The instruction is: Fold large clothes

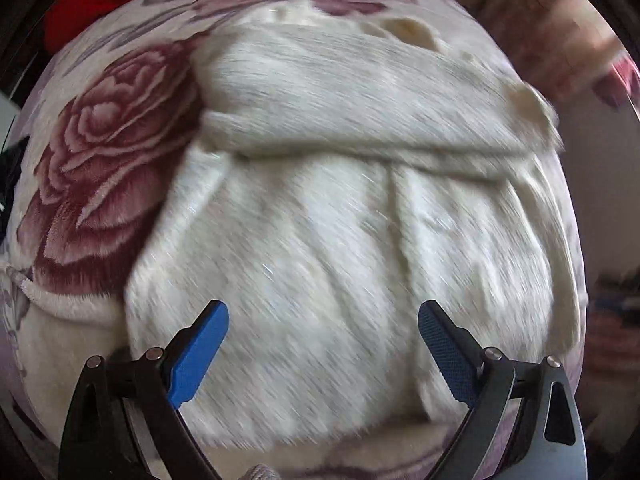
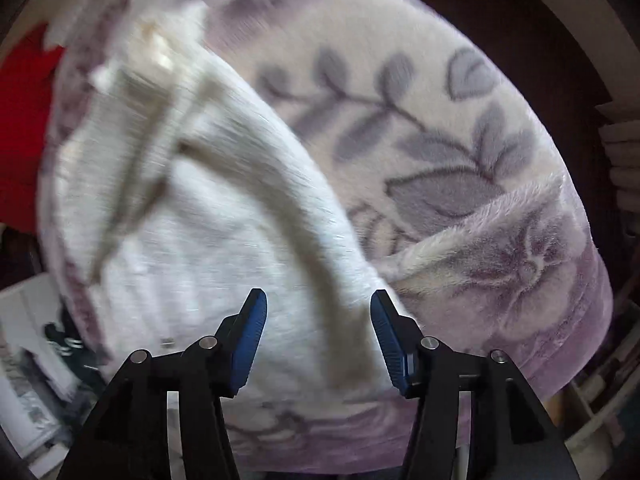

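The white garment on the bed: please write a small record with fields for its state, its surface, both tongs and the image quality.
garment: white fuzzy garment, partly folded, one layer lying across its far part
surface: floral plush blanket with rose and leaf prints
left tongs: open, holding nothing, above the garment's near part
right tongs: open, holding nothing, near the garment's edge
other: red fabric beyond the blanket
image quality: motion blur in both views

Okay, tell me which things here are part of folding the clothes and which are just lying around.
Part of the job:
white fuzzy garment
left gripper, open above it
right gripper, open above it

Just lying about:
floral blanket underneath
red cloth beyond the blanket
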A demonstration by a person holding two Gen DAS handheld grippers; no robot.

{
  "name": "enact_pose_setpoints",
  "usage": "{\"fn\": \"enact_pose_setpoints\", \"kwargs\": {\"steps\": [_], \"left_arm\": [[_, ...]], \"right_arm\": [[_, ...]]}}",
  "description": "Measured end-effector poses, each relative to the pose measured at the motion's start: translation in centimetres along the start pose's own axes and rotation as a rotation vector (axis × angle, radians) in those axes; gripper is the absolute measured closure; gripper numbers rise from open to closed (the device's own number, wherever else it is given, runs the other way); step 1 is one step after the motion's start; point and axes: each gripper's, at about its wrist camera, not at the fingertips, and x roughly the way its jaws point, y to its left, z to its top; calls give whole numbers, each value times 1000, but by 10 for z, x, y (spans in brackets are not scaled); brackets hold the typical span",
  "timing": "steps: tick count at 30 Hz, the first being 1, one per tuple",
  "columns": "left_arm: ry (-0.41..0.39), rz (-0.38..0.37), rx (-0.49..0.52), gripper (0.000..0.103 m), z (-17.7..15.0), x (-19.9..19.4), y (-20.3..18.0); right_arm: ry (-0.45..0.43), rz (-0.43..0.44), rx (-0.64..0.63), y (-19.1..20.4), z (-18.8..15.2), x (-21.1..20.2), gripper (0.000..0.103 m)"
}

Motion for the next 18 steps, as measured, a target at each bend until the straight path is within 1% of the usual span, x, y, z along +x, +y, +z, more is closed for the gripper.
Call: {"fn": "enact_pose_setpoints", "kwargs": {"steps": [1, 2, 3, 4, 6, 8, 10, 11, 13, 16, 18], "left_arm": [[-2, 3, 7, 6, -7, -2, -8], [-5, 11, 12, 6, -13, -2, -19], [-3, 27, 15, 6, -21, -1, -31], [1, 36, 13, 6, -26, 0, -39], [16, 42, -9, 6, -35, 8, -59], [38, 50, -36, 6, -40, 16, -84], [48, 36, -63, 6, -43, 21, -110], [53, 22, -73, 6, -45, 24, -126], [73, -43, -95, 6, -49, 33, -170], [116, -125, -88, 6, -53, 51, -231], [117, -138, -59, 6, -55, 61, -266]], "right_arm": [[-17, 30, 6, -1, -1, -17, 46], [-30, 58, 6, -1, 0, -27, 42], [-41, 92, 5, -3, 4, -38, 25], [-44, 124, -2, -4, 9, -46, 10], [-30, 150, -37, 7, 26, -50, 10], [-19, 148, -86, 15, 47, -47, 10], [4, 171, -129, 13, 70, -45, 10], [21, 176, -140, 15, 84, -36, 10], [65, 190, -178, 0, 106, -35, 10], [89, 183, -215, -30, 134, -44, 10], [95, 170, -213, -45, 157, -40, 10]]}}
